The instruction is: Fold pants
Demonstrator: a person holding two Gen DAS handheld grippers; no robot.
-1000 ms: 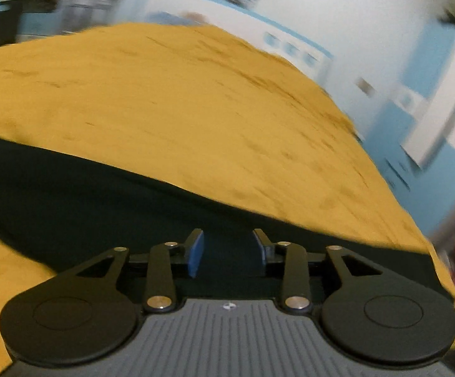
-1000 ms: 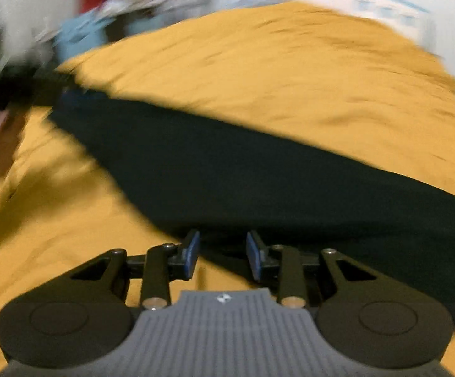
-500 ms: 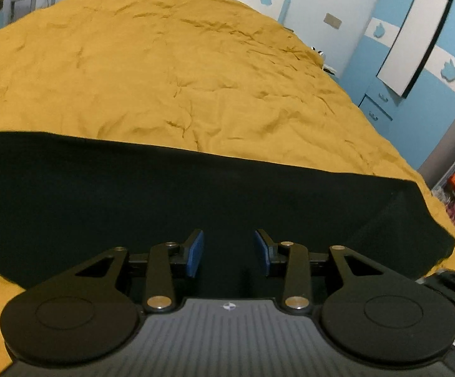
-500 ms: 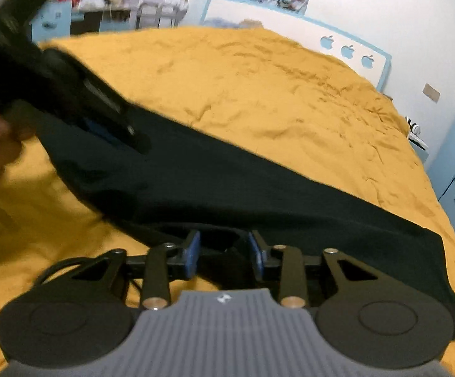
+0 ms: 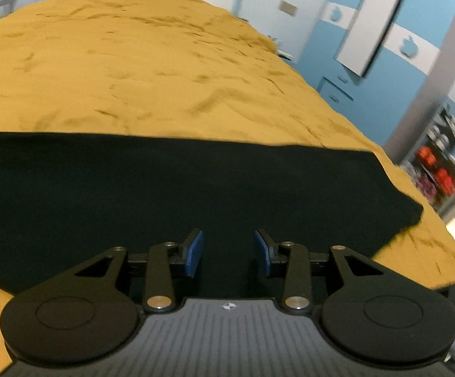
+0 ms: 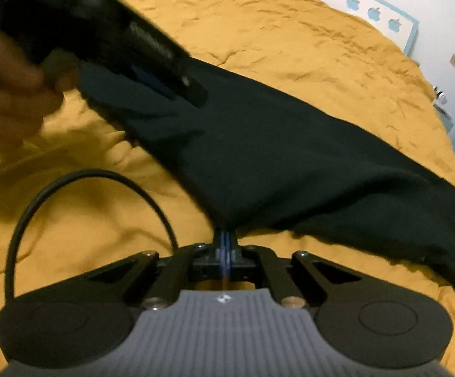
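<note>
Black pants [image 5: 196,185] lie stretched across a mustard-yellow bed [image 5: 133,72]. In the left wrist view my left gripper [image 5: 228,248] is open, its blue pads [image 5: 195,253] spread just above the near part of the pants, holding nothing. In the right wrist view the pants [image 6: 290,157] run from upper left to lower right. My right gripper [image 6: 226,238] is shut on the near edge of the pants, which rises to a pinched point there. The left gripper [image 6: 152,72] shows at upper left over the pants' far end, held by a hand.
A black cable [image 6: 79,179] loops over the bedspread [image 6: 290,31] left of my right gripper. Blue and white cupboards [image 5: 378,40] and a shelf with orange items [image 5: 438,169] stand past the bed's right edge. A headboard with apple shapes [image 6: 375,12] is at the far end.
My right gripper has closed on the near edge of the pants; it was open half a second ago. The left gripper stays open and has shifted slightly over the pants.
</note>
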